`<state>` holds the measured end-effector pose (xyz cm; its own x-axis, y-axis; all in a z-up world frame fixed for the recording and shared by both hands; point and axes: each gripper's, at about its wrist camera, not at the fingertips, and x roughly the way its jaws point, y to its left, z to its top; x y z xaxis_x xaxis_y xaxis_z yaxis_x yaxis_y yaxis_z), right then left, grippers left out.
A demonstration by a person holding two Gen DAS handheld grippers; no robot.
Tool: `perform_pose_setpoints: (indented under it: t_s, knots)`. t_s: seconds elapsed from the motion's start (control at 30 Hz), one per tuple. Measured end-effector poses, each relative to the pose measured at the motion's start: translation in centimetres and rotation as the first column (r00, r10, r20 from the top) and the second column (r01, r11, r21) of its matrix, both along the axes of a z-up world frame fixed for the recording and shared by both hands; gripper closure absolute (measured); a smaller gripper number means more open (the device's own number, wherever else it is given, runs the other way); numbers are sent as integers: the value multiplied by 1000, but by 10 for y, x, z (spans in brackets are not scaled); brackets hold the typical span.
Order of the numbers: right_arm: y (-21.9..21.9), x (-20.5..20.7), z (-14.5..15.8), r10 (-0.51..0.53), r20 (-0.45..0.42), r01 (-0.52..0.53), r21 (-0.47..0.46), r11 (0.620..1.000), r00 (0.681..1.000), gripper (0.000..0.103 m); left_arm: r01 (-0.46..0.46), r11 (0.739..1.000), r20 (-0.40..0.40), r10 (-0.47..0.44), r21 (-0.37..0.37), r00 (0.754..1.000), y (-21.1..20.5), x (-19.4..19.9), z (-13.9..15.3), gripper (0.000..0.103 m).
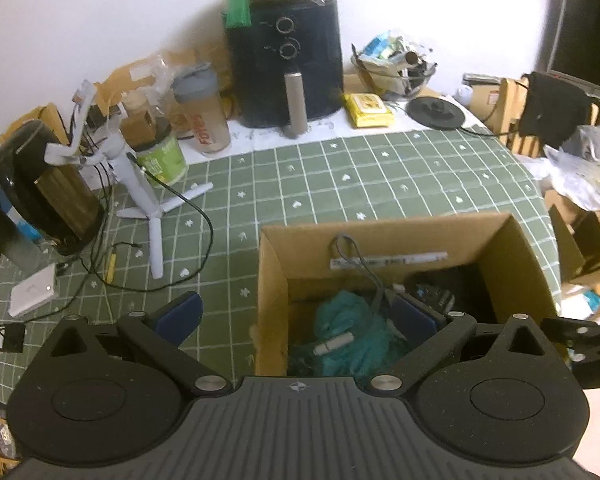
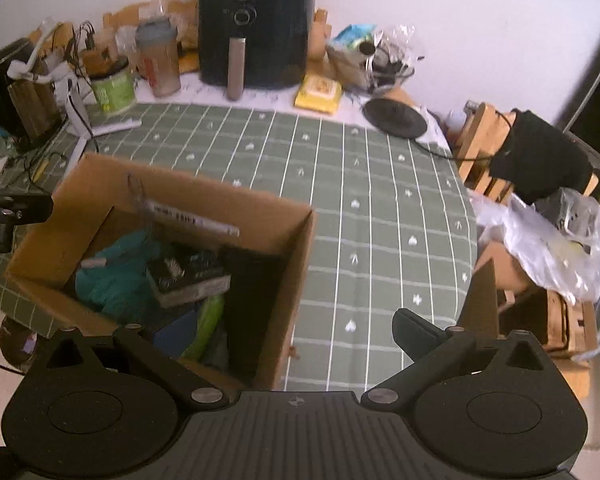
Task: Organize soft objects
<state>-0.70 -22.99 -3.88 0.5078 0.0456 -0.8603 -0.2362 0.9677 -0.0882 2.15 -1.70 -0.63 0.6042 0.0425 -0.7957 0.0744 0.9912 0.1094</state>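
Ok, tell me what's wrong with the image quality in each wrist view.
Left wrist view: fisheye bends the tablecloth grid, the wall glares white near the top right, and the cardboard box interior is dim. Right wrist view: softer overall, the box contents smeared and dark, the plastic bag washed out.

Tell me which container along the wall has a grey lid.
The clear shaker bottle with red lettering, left of the black air fryer. The green tub beside it has a dark lid.
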Motion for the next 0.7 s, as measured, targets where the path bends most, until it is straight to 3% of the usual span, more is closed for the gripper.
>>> perform_pose_setpoints:
  t_s: [0.47, 0.7]
  knots:
    - [15, -29, -11, 1, -81, -2, -10, 1000, 997, 0, -29, 999, -173, 21, -46, 985, 14, -25, -25, 0]
    - [17, -38, -16, -10, -106, 10, -3, 1000, 994, 0, -36, 998, -212, 24, -52, 977, 18, -35, -33, 0]
